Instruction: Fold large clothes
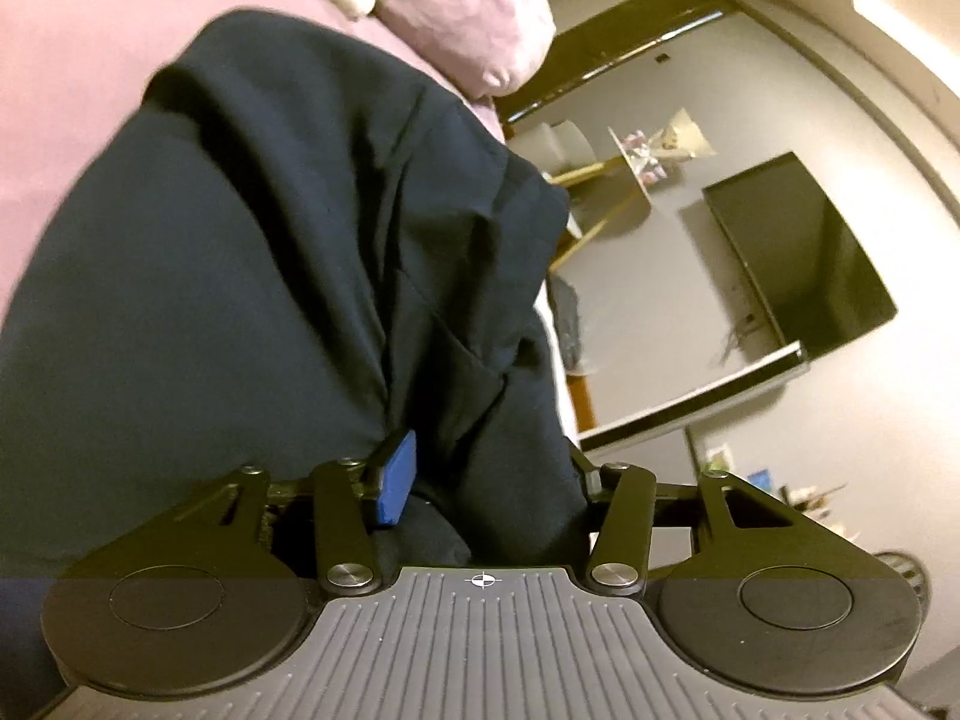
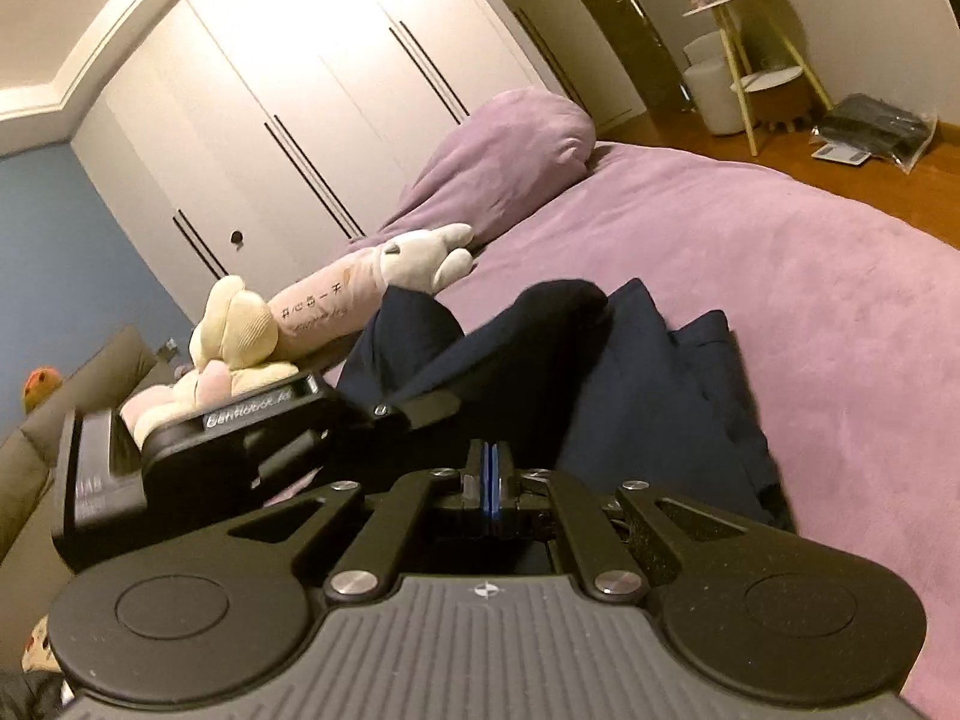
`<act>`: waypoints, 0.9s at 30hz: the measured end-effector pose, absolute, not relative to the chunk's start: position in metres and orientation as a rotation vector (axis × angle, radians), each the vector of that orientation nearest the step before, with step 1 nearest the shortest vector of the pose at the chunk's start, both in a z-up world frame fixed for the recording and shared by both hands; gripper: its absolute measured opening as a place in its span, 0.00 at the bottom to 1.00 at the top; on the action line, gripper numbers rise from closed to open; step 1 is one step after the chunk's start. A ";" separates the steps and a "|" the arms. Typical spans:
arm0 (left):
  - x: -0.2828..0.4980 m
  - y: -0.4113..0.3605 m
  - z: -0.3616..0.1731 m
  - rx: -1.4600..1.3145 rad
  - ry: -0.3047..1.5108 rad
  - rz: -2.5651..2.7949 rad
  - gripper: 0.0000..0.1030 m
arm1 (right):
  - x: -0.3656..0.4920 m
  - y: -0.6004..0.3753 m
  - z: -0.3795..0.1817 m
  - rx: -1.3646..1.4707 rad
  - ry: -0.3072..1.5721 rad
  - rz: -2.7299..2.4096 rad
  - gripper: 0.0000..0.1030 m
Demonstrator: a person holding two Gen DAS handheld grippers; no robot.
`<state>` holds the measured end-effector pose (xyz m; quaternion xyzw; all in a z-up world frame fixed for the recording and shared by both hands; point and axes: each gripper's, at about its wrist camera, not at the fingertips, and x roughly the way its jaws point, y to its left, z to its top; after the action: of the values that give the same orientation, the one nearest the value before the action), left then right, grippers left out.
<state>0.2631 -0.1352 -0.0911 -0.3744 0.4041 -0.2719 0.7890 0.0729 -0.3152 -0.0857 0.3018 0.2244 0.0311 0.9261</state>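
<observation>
Start on your left. Your left tool (image 1: 492,474) stands about half open, with a thick roll of the dark navy garment (image 1: 270,270) lying in the gap. The blue pad (image 1: 396,480) on one side shows bare, so I judge the cloth sits loose between the jaws rather than pinched. The other finger is hidden behind the fabric. If you mean to let go here, draw the tool straight back along its own line so the fingers do not drag the fold open. If you mean to take a new hold, find a hem or seam first. A bite on this bunched middle will only lift a lump.

The garment itself lies heaped on the purple bed (image 2: 780,300), beside the plush toy (image 2: 336,300) and below the pillow (image 2: 510,162). It is humped in the centre, with flatter stacked layers towards its right edge. It is far from a neat rectangle, so flatten that hump before you make another fold.

On your right, the right tool (image 2: 492,480) is fully closed, its pads pressed together, and I see no cloth between them. It sits just short of the garment's near edge. Open it before you reach in, take the right-hand layers by their edge, and pull outward over the bare bed to the right, where there is room to spread.
</observation>
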 end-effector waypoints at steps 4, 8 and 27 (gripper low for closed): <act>0.276 -0.139 -0.081 -0.886 0.917 -0.660 0.68 | 0.075 -0.312 -0.092 0.652 0.493 0.045 0.03; 0.261 -0.107 -0.064 -0.904 0.828 -0.646 0.68 | 0.066 -0.309 -0.091 0.656 0.483 0.063 0.03; 0.251 -0.018 -0.121 -0.747 0.859 -0.147 0.73 | 0.104 -0.303 -0.150 0.504 0.669 0.022 0.00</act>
<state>0.2509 -0.0182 -0.1212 -0.3534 0.4062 -0.0697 0.8398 0.1038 -0.3029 -0.1502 0.2446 0.3247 0.0108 0.9136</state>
